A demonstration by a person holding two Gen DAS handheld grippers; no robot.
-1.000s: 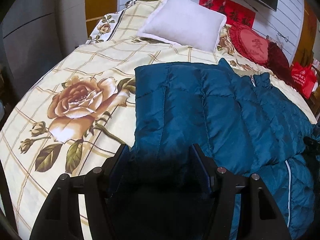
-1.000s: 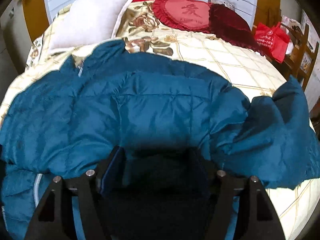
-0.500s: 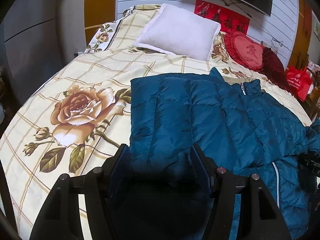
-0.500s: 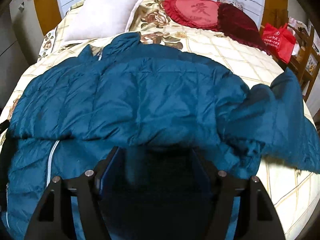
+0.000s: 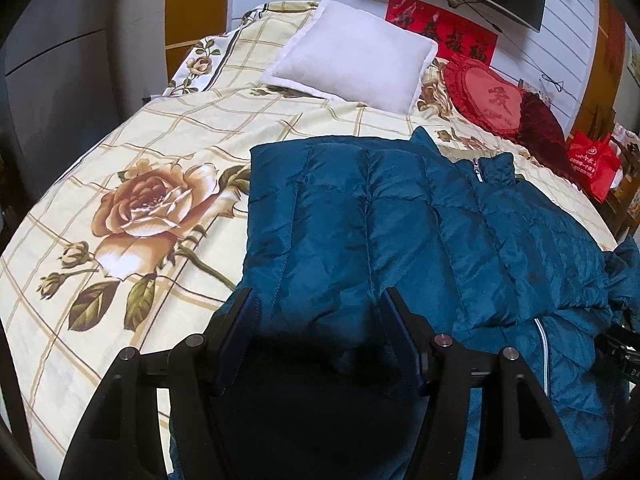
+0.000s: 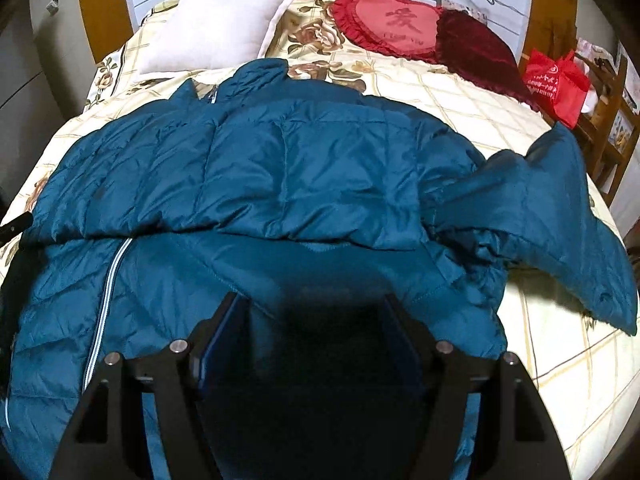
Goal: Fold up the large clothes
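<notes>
A teal quilted puffer jacket (image 5: 400, 216) lies on the bed, its left sleeve folded across the chest; it also shows in the right wrist view (image 6: 304, 168). A white zipper (image 6: 108, 276) runs down its front. Its right sleeve (image 6: 560, 216) sticks out to the right. My left gripper (image 5: 320, 312) is open, jaws wide, just above the jacket's lower left part. My right gripper (image 6: 316, 316) is open above the jacket's lower hem. Neither holds fabric.
The bed has a cream checked sheet with a rose print (image 5: 152, 208). A white pillow (image 5: 352, 56), a red heart cushion (image 6: 396, 24) and a dark red cushion (image 6: 476, 48) lie at the head. A red bag (image 6: 556, 84) sits beside the bed at right.
Both grippers have pulled back and risen from the jacket. More of the jacket and its zipper shows now. The folded sleeve stays in place.
</notes>
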